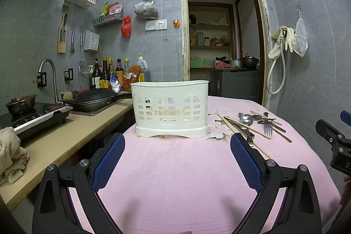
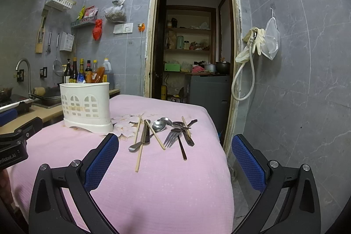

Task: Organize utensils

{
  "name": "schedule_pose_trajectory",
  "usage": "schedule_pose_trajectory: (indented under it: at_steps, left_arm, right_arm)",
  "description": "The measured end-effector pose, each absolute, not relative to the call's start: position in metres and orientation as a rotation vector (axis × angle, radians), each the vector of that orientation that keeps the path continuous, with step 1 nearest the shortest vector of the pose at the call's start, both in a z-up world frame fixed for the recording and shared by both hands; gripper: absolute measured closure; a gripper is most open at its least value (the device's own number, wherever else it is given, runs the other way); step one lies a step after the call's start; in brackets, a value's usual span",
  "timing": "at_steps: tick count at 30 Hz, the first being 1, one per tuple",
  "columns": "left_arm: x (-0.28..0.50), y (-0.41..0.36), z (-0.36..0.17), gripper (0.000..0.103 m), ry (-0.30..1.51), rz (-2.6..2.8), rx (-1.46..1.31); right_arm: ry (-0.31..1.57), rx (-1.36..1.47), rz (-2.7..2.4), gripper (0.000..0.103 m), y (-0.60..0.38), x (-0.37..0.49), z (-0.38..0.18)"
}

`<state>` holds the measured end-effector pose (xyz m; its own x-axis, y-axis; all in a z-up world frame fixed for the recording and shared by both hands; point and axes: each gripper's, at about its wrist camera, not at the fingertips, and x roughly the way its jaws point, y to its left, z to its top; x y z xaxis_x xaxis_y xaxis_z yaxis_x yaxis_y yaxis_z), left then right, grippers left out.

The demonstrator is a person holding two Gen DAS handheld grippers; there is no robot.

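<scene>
A: Hovering — left gripper and right gripper are both gaping, empty. Utensils?
B: Lying piled beside the caddy. Thin, slippery; I'm guessing mid-handle pinching works.

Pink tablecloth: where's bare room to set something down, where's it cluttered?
Free: the near stretch of pink tablecloth, in front of the white utensil holder and the utensil pile. Crowded: far right, where chopsticks, spoons and fork overlap beside the holder. Both grippers open, empty.
</scene>
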<state>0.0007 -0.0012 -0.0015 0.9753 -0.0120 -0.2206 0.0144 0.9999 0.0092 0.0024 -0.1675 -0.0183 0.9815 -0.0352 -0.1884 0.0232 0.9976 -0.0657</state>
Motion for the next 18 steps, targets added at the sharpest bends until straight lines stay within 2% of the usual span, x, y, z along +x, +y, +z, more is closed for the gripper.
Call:
schedule_pose_trajectory:
  at_steps: [18]
  left_arm:
    - [0.0066, 0.0022, -0.0068, 0.009, 0.245, -0.017, 0.006]
  right_arm:
    - [0.219, -0.075, -0.03, 0.0, -0.1693, 0.006, -0.0192]
